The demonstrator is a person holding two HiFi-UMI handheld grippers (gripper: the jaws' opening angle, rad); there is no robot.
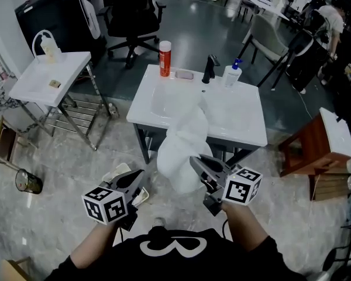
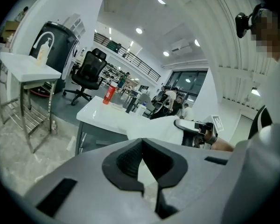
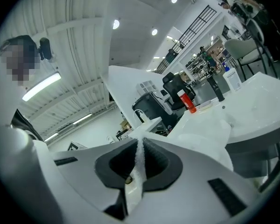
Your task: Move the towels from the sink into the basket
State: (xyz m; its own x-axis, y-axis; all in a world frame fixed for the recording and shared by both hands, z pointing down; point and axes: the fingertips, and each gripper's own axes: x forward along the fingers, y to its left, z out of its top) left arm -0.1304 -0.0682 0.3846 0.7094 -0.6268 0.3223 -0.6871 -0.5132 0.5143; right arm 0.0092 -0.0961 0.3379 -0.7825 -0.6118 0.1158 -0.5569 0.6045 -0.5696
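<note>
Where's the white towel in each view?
Head view: white towel at centre, trailing from the sink over its front edge to the right hand-held gripper.
Left gripper view: towel right of centre, beyond the jaws.
Right gripper view: towel at centre, pinched between the jaws.
Shared landmark: red bottle on the sink.

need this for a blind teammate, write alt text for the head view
Seen from above, the right gripper is clamped on a white towel that drapes from the white sink over its front edge. The left gripper is shut and empty to the towel's left; an orange bottle, black faucet and soap bottle stand at the sink's back edge.
</note>
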